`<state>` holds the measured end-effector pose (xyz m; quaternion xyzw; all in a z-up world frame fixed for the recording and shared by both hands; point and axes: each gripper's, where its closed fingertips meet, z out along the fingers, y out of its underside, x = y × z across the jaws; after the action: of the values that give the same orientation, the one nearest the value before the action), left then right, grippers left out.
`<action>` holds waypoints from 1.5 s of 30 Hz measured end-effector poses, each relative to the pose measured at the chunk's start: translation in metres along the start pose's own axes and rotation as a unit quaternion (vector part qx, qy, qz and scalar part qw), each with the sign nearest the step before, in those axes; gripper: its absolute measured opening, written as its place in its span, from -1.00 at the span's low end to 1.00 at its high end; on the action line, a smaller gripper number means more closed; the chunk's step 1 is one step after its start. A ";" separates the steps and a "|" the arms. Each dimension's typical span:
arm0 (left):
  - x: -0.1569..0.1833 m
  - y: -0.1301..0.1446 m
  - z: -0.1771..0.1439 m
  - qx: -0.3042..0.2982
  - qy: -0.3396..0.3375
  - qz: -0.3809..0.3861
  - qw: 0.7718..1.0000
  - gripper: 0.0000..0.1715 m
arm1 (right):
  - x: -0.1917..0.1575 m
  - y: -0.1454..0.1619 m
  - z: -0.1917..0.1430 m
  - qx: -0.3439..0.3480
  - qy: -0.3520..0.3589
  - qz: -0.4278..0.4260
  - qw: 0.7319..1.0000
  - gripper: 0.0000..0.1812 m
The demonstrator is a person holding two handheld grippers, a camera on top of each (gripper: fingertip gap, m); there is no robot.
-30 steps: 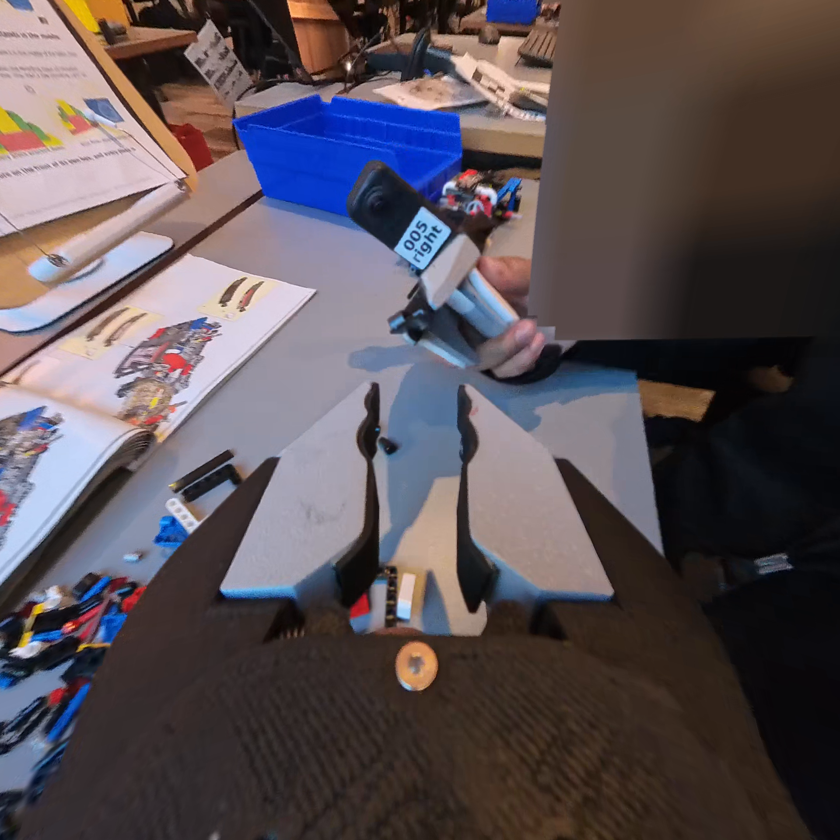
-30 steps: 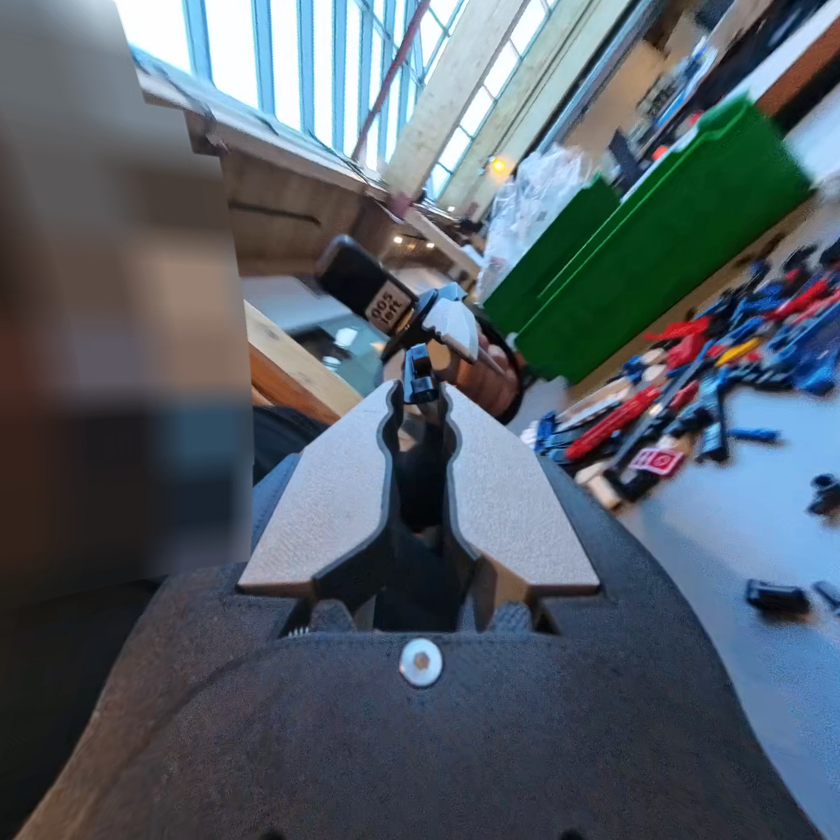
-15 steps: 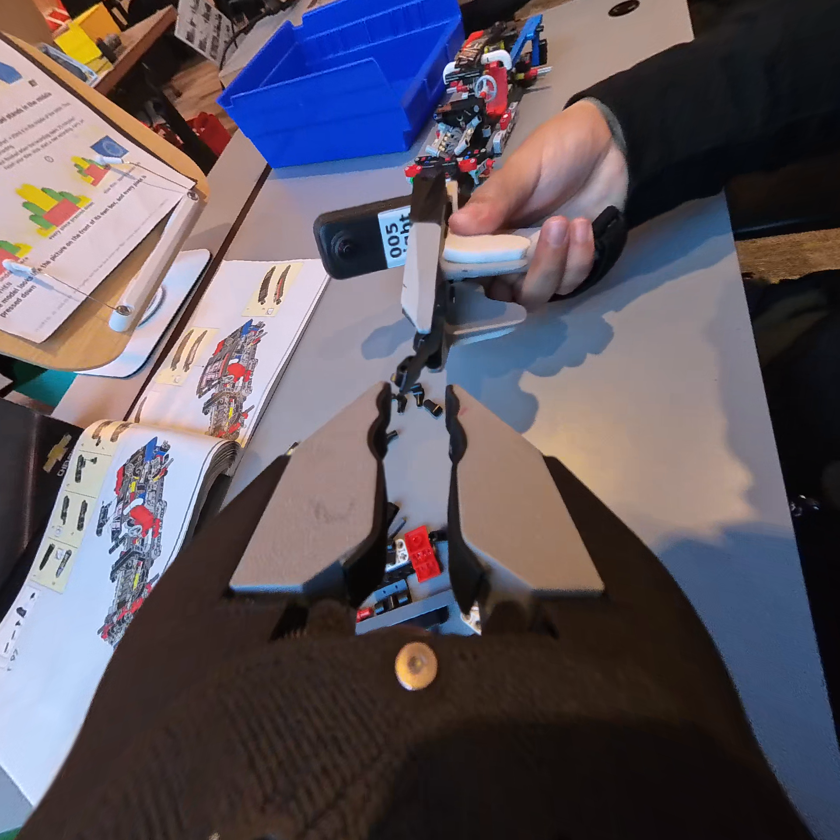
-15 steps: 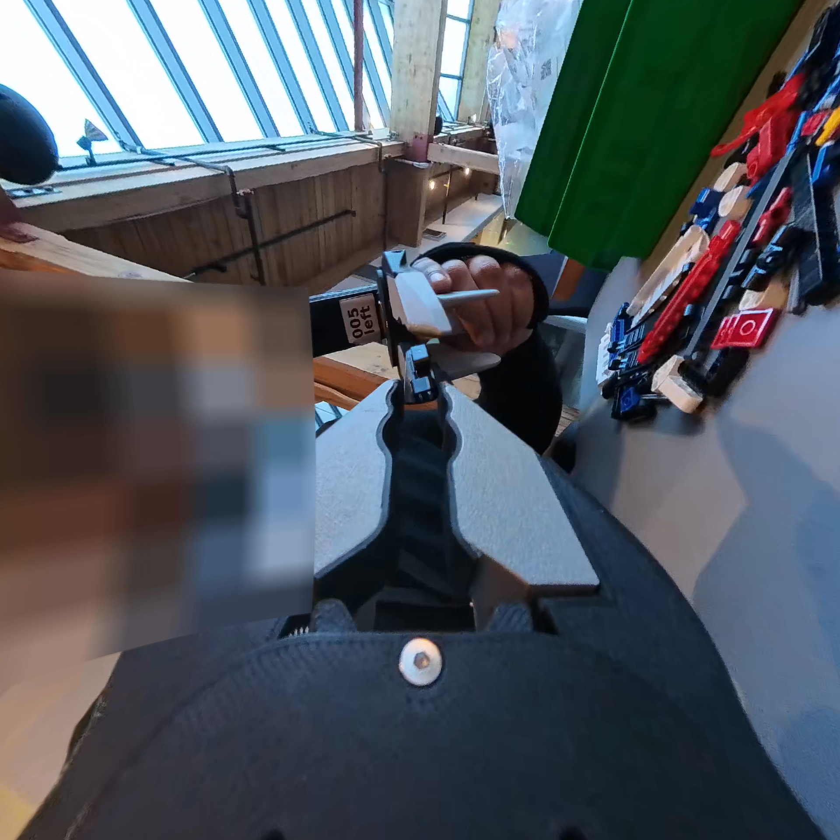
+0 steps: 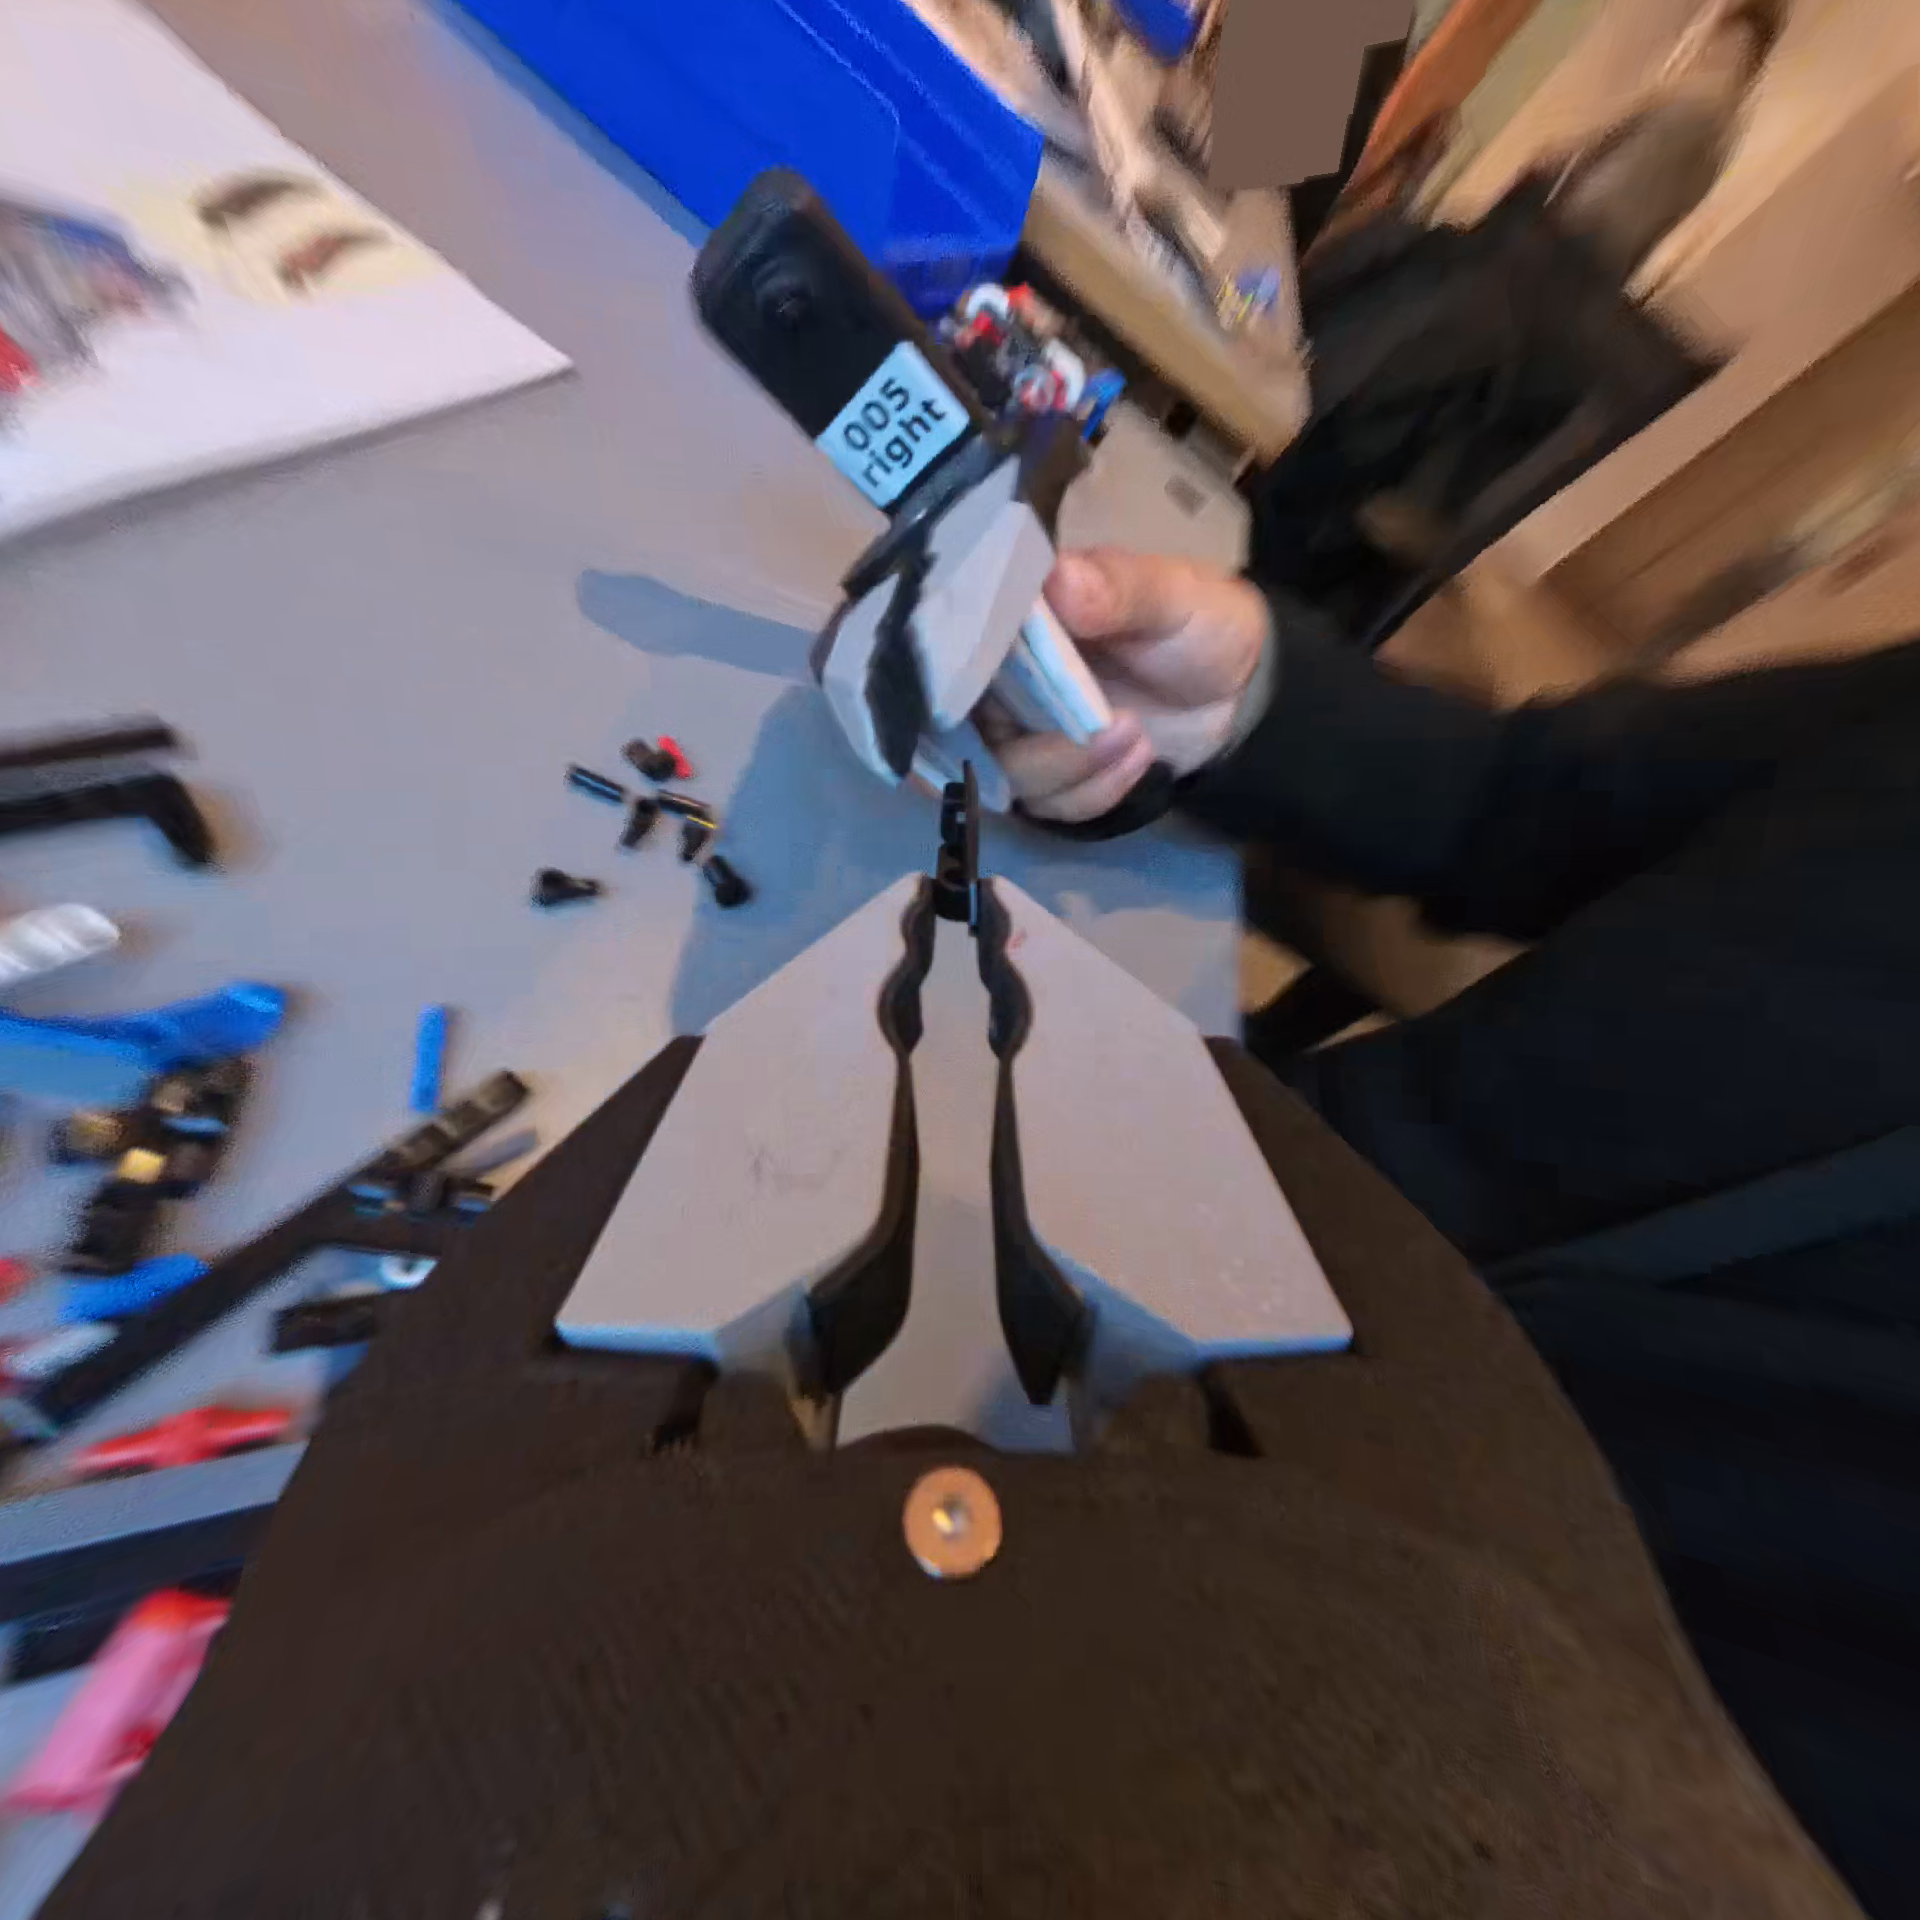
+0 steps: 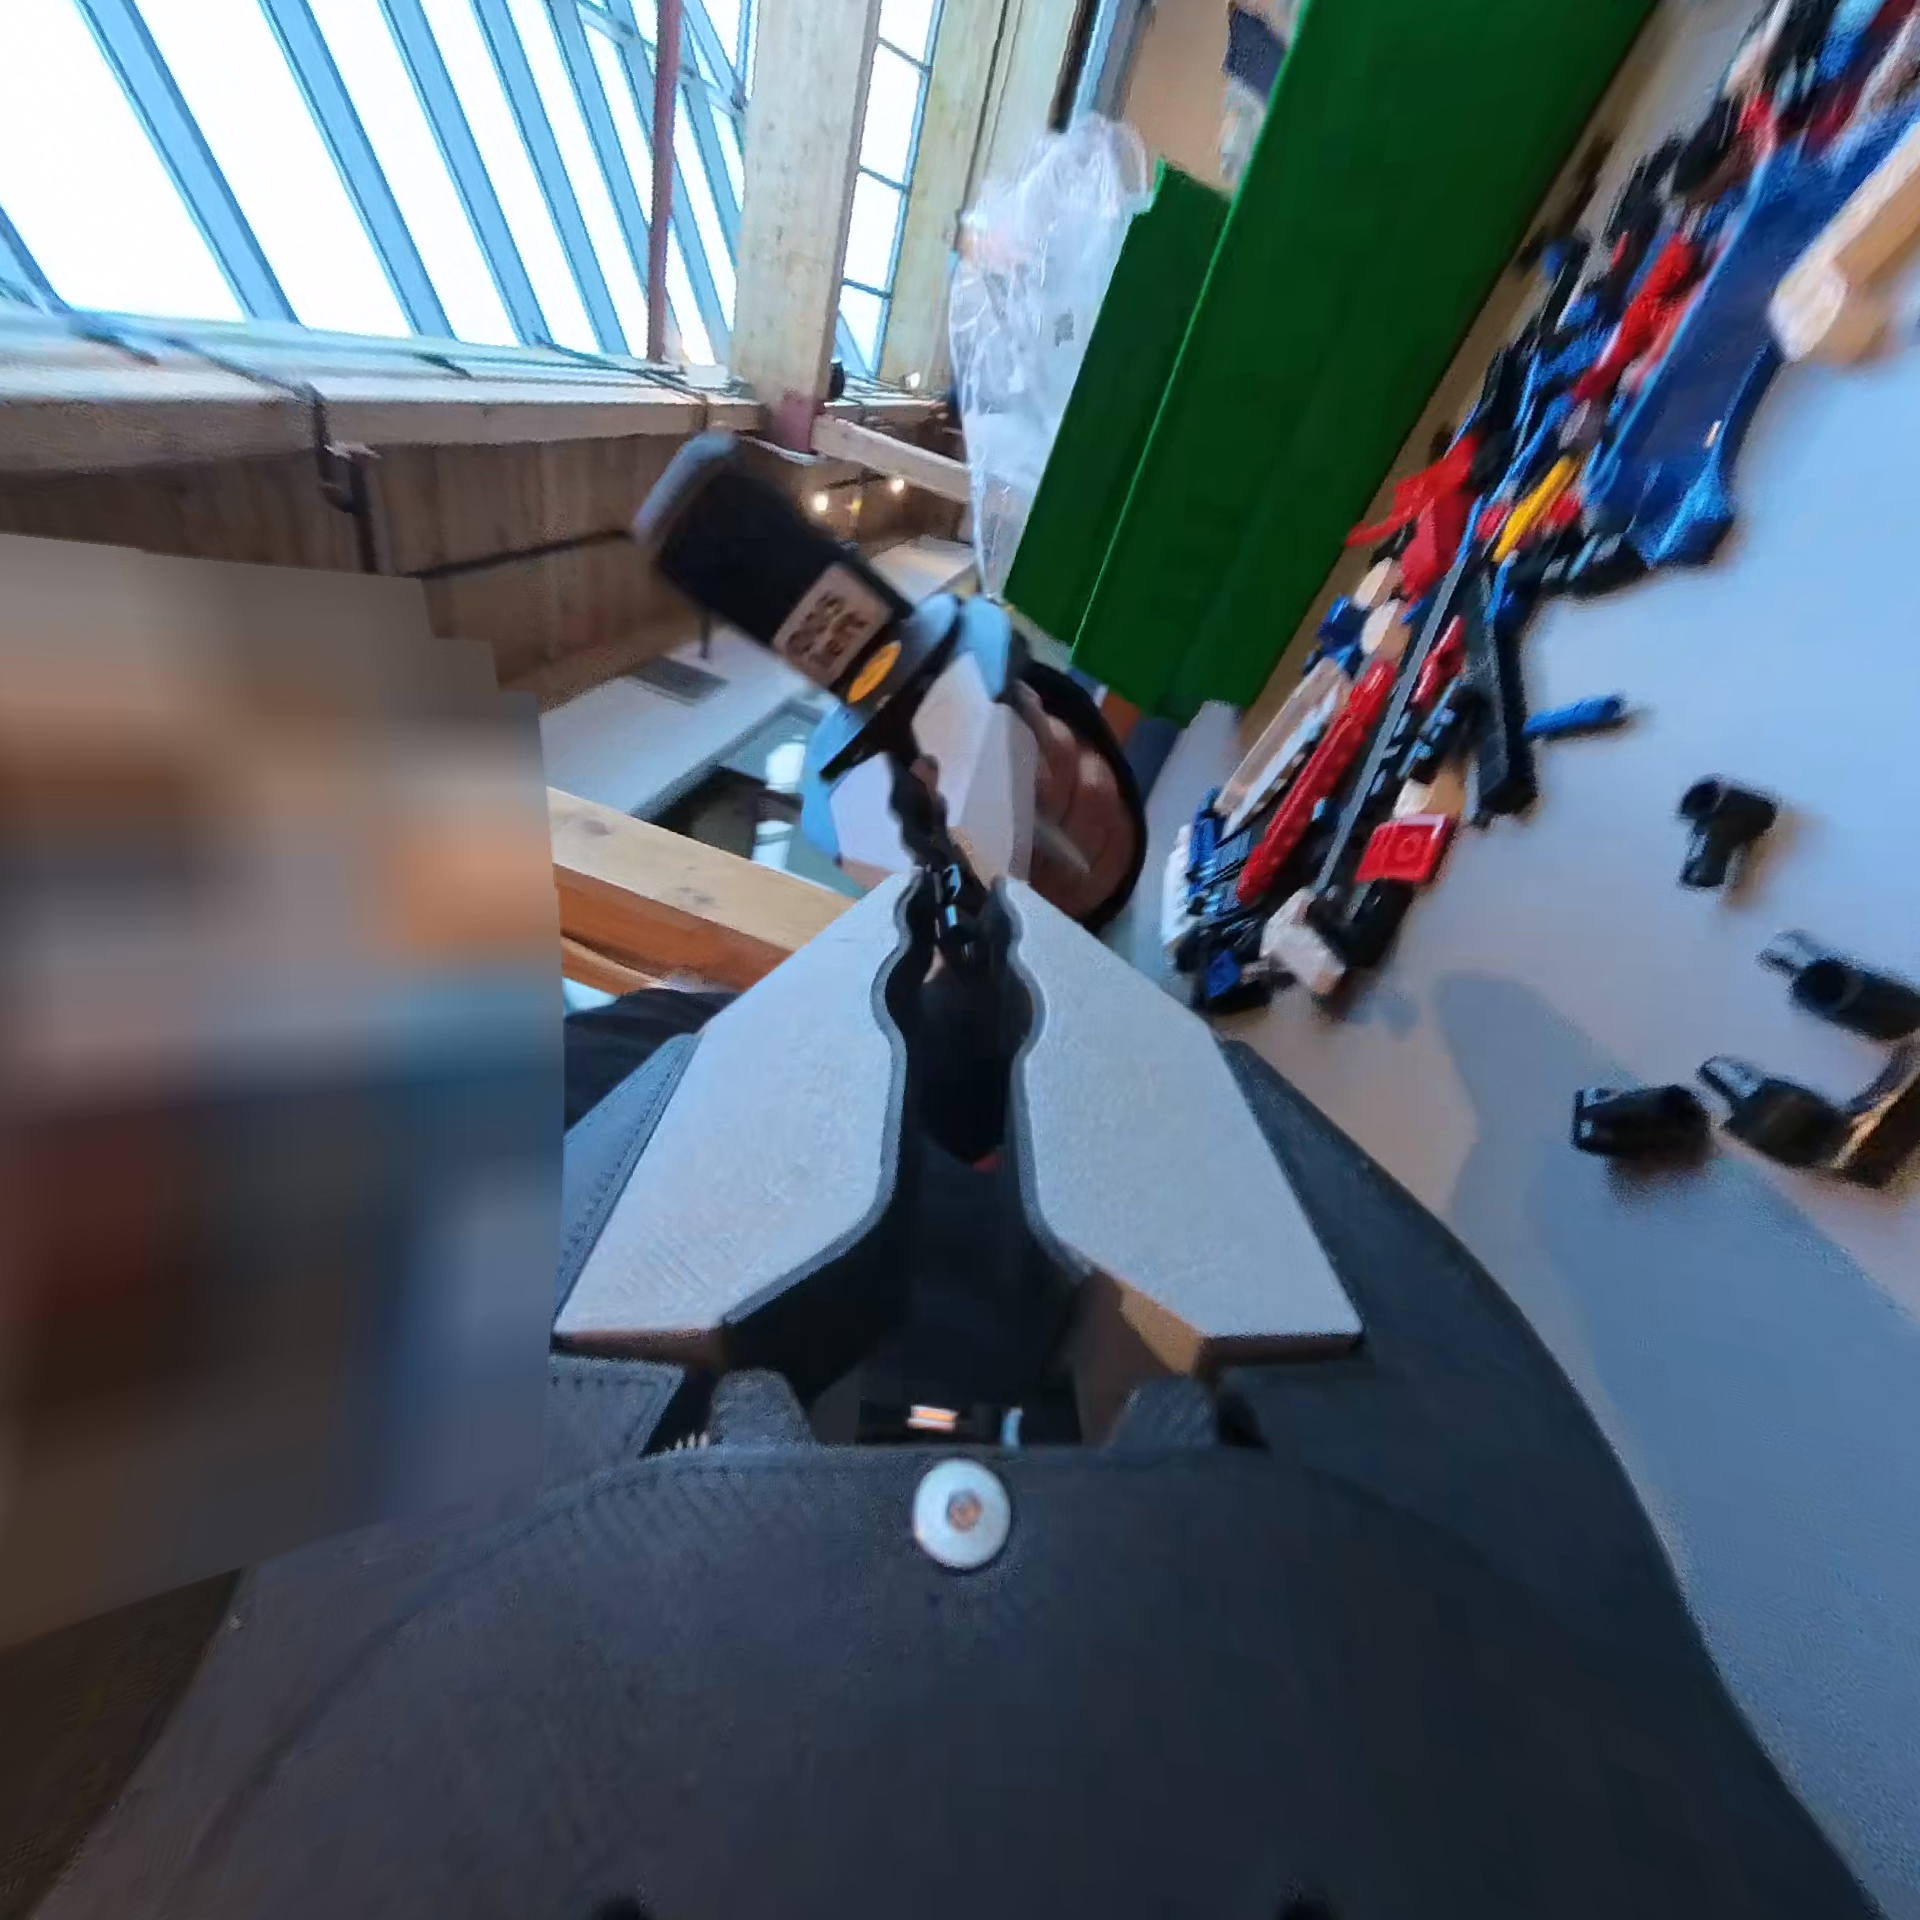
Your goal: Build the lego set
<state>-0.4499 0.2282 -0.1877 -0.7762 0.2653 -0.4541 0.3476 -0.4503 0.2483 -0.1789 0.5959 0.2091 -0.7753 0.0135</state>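
My left gripper (image 5: 951, 906) pinches a small black piece (image 5: 954, 847) at its tips, above the table (image 5: 416, 644). My right gripper (image 6: 954, 914) clamps the same piece, I judge. Next comes a straight, aligned push to join it.

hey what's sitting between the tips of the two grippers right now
A small black lego piece bridges them. In the left wrist view it is pinched at the left gripper tips and reaches up to the right gripper; no bare gap shows.
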 end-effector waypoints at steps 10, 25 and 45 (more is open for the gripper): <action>-0.002 0.011 0.008 0.005 0.094 -0.161 0.983 -0.95 | 0.015 0.012 0.000 -0.087 0.170 -0.295 0.936 -0.66; -0.035 0.027 -0.007 -0.017 -0.059 -0.033 0.998 -0.75 | 0.009 0.015 -0.009 -0.061 0.109 -0.232 0.965 -0.97; 0.028 0.036 -0.001 0.034 -0.180 0.278 0.943 -0.75 | 0.064 0.032 -0.028 -0.141 0.281 -0.139 0.939 -0.95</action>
<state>-0.4423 0.1851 -0.2012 -0.7282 0.3880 -0.2005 0.5282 -0.4351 0.2436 -0.2539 0.7468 0.3921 -0.5327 -0.0694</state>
